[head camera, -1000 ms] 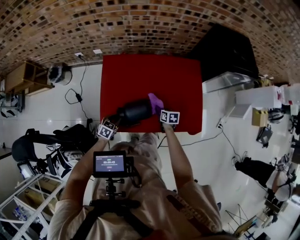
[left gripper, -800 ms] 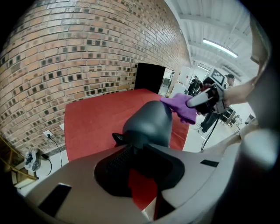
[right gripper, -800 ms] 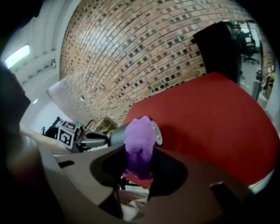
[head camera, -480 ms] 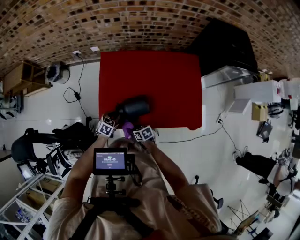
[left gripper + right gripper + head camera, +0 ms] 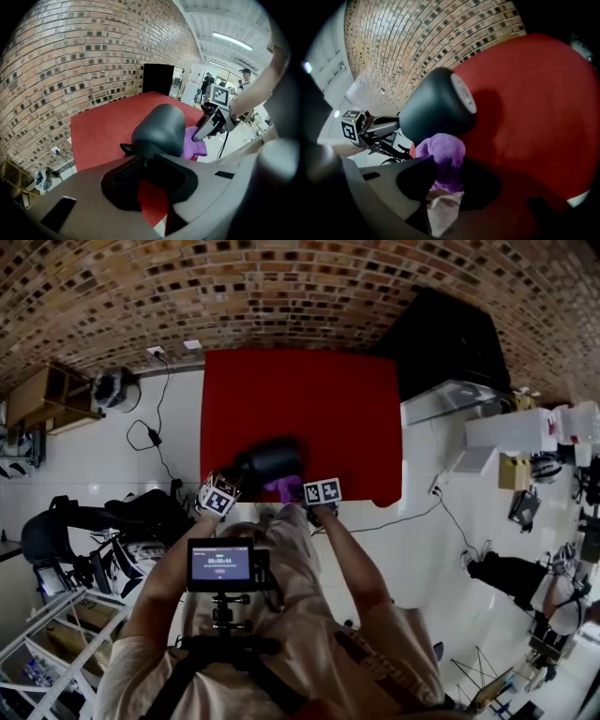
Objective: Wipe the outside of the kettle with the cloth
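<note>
A dark grey kettle (image 5: 272,459) is tipped on its side over the near part of the red table (image 5: 309,395). My left gripper (image 5: 234,482) is shut on the kettle's black handle (image 5: 127,149) at the kettle's left end. In the left gripper view the kettle body (image 5: 160,127) rises just beyond the jaws. My right gripper (image 5: 302,493) is shut on a purple cloth (image 5: 284,487) and presses it against the kettle's near underside. In the right gripper view the cloth (image 5: 443,152) bulges out of the jaws against the kettle (image 5: 433,110), whose pale base (image 5: 464,93) faces right.
The table's near edge lies right below both grippers. A black cabinet (image 5: 450,334) stands at the table's far right, next to the brick wall (image 5: 281,287). Cables (image 5: 155,432) trail on the white floor to the left. A camera rig (image 5: 220,566) hangs at the person's chest.
The right gripper carried the cloth from the kettle's far right end down to its near left side, then slid right along the near side. The left gripper kept still on the handle.
</note>
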A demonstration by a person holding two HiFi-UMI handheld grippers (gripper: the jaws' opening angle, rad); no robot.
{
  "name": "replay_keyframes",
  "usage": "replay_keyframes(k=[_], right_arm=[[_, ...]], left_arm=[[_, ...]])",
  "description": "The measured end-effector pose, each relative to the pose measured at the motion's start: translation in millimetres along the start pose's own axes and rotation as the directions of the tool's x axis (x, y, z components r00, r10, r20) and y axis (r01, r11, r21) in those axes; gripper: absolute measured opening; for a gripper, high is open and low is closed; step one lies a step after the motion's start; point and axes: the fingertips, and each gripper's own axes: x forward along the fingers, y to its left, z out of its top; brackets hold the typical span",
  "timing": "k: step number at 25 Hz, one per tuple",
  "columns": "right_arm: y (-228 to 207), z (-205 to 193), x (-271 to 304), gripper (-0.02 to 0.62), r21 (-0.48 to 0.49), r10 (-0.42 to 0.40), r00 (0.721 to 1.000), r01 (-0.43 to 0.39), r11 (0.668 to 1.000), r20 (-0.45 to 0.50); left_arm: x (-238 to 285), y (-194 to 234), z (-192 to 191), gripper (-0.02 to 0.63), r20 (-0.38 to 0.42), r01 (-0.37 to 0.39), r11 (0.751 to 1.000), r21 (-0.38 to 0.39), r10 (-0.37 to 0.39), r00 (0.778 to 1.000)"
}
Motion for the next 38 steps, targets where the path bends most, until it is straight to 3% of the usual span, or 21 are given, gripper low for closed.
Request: replay_keyframes(k=[4, 7, 10, 13, 15, 17, 20, 23, 25, 27, 31, 36, 38], right_arm=[[-59, 35, -32, 0.160, -0.058, -0.140, 0.990, 0.141, 0.988, 0.021], [-74, 76, -40, 0.160, -0.087, -0.202, 0.977, 0.208, 0.974, 0.071], [-61, 119, -52, 0.161, -0.099, -0.232, 0.956, 0.252, 0.963, 0.177], [-45, 136, -68, 0.164, -0.132, -0.251, 0.928, 0.295, 0.946, 0.275], [-29, 145, -91, 0.166, -0.196, -0.263, 0.897, 0.346, 0.917, 0.356], [-3, 146, -114, 0.166, -0.251, -0.240, 0.882, 0.360, 0.899, 0.405], [17, 135, -126, 0.167, -0.292, -0.167, 0.879, 0.320, 0.901, 0.447], [18, 121, -124, 0.167, -0.306, -0.144, 0.889, 0.296, 0.905, 0.435], [19, 114, -122, 0.167, -0.315, -0.137, 0.904, 0.278, 0.907, 0.405], [24, 112, -121, 0.167, -0.333, -0.116, 0.914, 0.256, 0.908, 0.389], [43, 116, -132, 0.168, -0.384, -0.039, 0.928, 0.192, 0.903, 0.371], [47, 116, -156, 0.169, -0.436, 0.031, 0.941, 0.128, 0.891, 0.338], [39, 115, -166, 0.169, -0.437, 0.036, 0.944, 0.118, 0.892, 0.328]], left_arm=[[-1, 1, 1, 0.072, 0.017, -0.006, 1.000, -0.003, 0.006, 1.000], [-2, -2, 1, 0.072, 0.025, -0.006, 1.000, -0.024, 0.007, 1.000], [-5, -7, 2, 0.072, 0.044, -0.017, 0.999, -0.040, 0.018, 0.999], [-18, -10, -1, 0.080, 0.072, -0.062, 0.994, -0.090, 0.068, 0.995], [-27, -14, -11, 0.081, 0.067, -0.080, 0.983, -0.163, 0.092, 0.993], [-28, -25, -34, 0.081, 0.032, -0.057, 0.960, -0.273, 0.068, 0.997], [-19, -46, -66, 0.097, -0.001, 0.024, 0.890, -0.455, -0.027, 1.000], [-4, -59, -73, 0.130, -0.004, 0.053, 0.828, -0.559, -0.066, 0.998], [8, -63, -79, 0.167, -0.018, 0.033, 0.788, -0.615, -0.056, 0.998], [19, -62, -80, 0.187, -0.016, 0.012, 0.732, -0.681, -0.032, 0.999], [38, -55, -72, 0.187, -0.013, -0.034, 0.643, -0.765, 0.037, 0.999], [59, -47, -72, 0.187, -0.031, -0.081, 0.496, -0.864, 0.110, 0.993], [65, -46, -73, 0.187, -0.046, -0.098, 0.455, -0.885, 0.124, 0.991]])
